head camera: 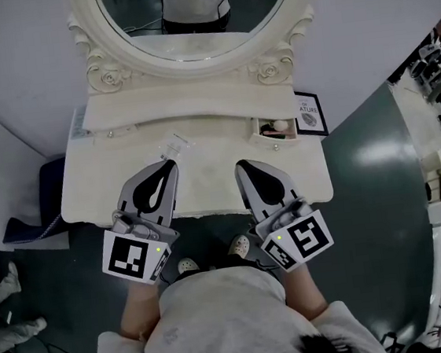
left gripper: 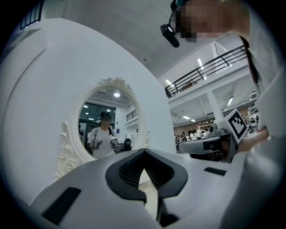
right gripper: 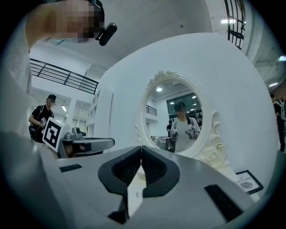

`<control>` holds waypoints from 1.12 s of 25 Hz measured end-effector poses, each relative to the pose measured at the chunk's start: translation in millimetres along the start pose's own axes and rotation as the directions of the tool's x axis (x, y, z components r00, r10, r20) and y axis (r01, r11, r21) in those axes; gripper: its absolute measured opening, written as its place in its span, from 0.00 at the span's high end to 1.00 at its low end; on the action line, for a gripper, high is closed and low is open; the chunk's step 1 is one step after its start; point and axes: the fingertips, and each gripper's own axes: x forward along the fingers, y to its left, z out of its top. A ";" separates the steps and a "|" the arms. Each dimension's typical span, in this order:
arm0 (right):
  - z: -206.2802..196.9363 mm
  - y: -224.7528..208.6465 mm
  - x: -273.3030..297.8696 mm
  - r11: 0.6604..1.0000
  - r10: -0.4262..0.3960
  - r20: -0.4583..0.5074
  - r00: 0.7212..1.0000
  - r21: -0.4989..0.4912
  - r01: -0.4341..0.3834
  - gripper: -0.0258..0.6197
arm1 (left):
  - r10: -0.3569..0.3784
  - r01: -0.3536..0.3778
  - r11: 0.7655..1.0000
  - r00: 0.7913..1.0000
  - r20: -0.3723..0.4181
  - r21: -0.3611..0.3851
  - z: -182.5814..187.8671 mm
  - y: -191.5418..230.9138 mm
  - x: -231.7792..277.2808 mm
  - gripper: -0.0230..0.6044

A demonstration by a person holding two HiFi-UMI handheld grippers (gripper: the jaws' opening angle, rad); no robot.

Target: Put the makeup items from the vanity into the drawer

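A small clear makeup item [head camera: 176,145] lies on the white vanity top [head camera: 96,194], just beyond the tip of my left gripper [head camera: 170,163]. At the back right a small drawer [head camera: 264,137] stands open with pale items [head camera: 279,125] inside. My right gripper [head camera: 241,164] hovers over the front middle of the vanity, short of that drawer. Both grippers are shut with nothing between their jaws, as the left gripper view [left gripper: 143,152] and the right gripper view [right gripper: 141,147] show. Each gripper view also catches the other gripper at its side.
The oval mirror [head camera: 194,16] in its carved white frame rises at the back of the vanity and reflects a person. A small framed sign [head camera: 309,113] stands at the back right corner. A closed drawer front [head camera: 109,133] is at the back left. Dark floor surrounds the vanity.
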 end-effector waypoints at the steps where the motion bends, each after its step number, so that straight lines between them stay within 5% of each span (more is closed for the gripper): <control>1: -0.1 3.6 1.2 1.000 0.000 0.001 1.000 -0.001 0.000 0.92 | 0.002 -0.002 1.000 1.000 0.008 0.001 1.6 2.4 -2.9 0.94; 28: 5.9 57.2 14.7 0.999 -0.001 0.029 1.000 -0.049 0.002 0.92 | -0.009 0.009 1.000 0.999 0.046 0.009 12.3 26.1 -46.3 0.94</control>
